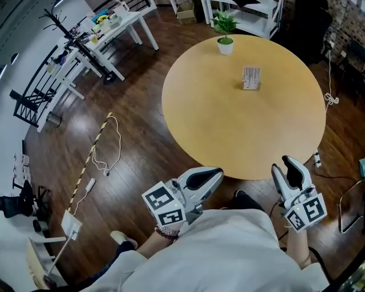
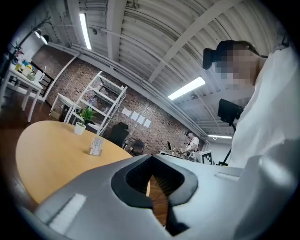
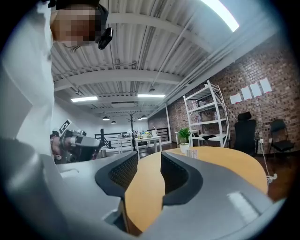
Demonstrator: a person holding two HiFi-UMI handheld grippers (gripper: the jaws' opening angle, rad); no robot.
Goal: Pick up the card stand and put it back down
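Note:
The card stand (image 1: 251, 78) is a small clear holder with a printed card, upright on the far part of the round wooden table (image 1: 199, 125). It shows small in the left gripper view (image 2: 96, 146) and in the right gripper view (image 3: 191, 153). Both grippers hover off the table's near edge, close to the person's body and far from the stand. My left gripper (image 1: 219, 171) (image 2: 151, 158) has its tips together and nothing held. My right gripper (image 1: 287, 162) (image 3: 149, 157) stands a little open, with only the tabletop showing through the gap.
A small potted plant (image 1: 225, 34) stands at the table's far edge, behind and left of the stand. White work tables (image 1: 108, 34) and a black rack (image 1: 34, 97) stand at the left. A white cable (image 1: 111, 148) lies on the dark wood floor, and white shelving (image 1: 251, 14) stands behind the table.

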